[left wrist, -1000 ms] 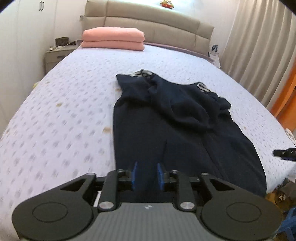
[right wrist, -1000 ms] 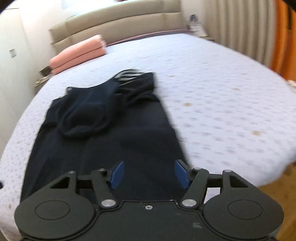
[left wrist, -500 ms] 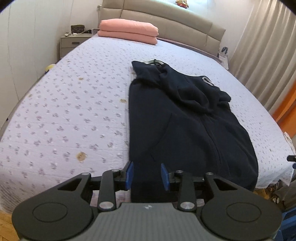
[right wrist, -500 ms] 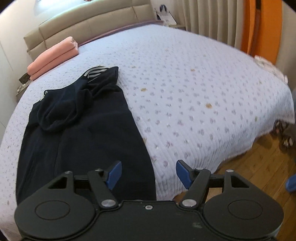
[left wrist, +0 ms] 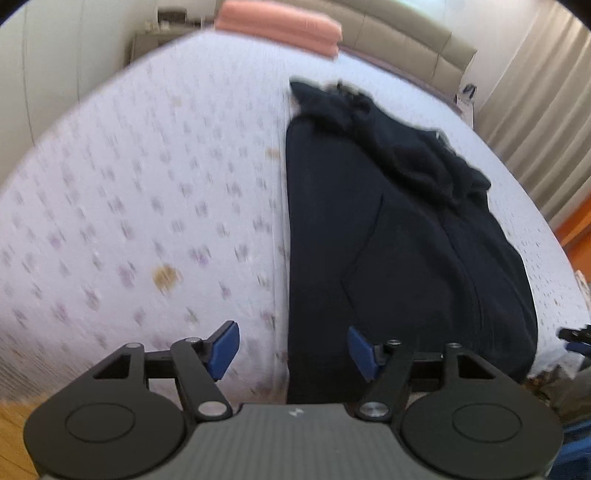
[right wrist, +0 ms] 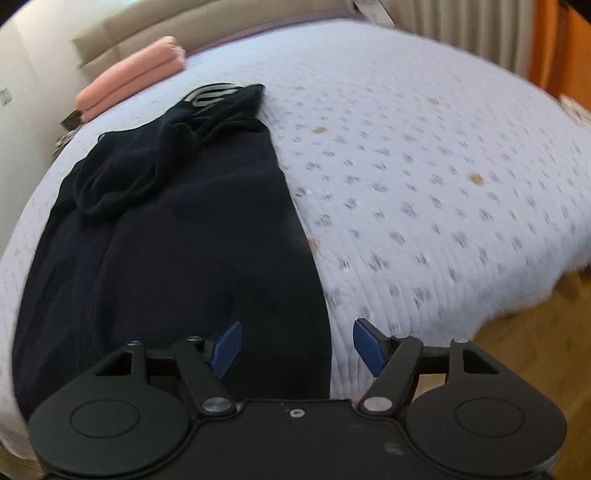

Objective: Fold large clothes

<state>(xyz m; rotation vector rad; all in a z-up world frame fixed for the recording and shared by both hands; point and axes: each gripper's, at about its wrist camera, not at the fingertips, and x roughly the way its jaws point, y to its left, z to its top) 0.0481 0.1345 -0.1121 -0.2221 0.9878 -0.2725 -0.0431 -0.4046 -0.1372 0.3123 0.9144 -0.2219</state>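
Observation:
A large dark navy garment lies lengthwise on the bed, its bunched hood and sleeves at the far end; it also shows in the right wrist view. My left gripper is open and empty above the garment's near left hem corner. My right gripper is open and empty above the near right hem corner, at the bed's foot edge. Neither gripper touches the cloth.
The bed has a white quilt with small purple flowers. Folded pink bedding lies by the beige headboard. Curtains hang to the right. Wooden floor shows beyond the bed's foot edge.
My left gripper's jaws have opened wide from nearly closed. Both grippers have pulled back and dropped toward the garment's near hem corners. The garment has not moved.

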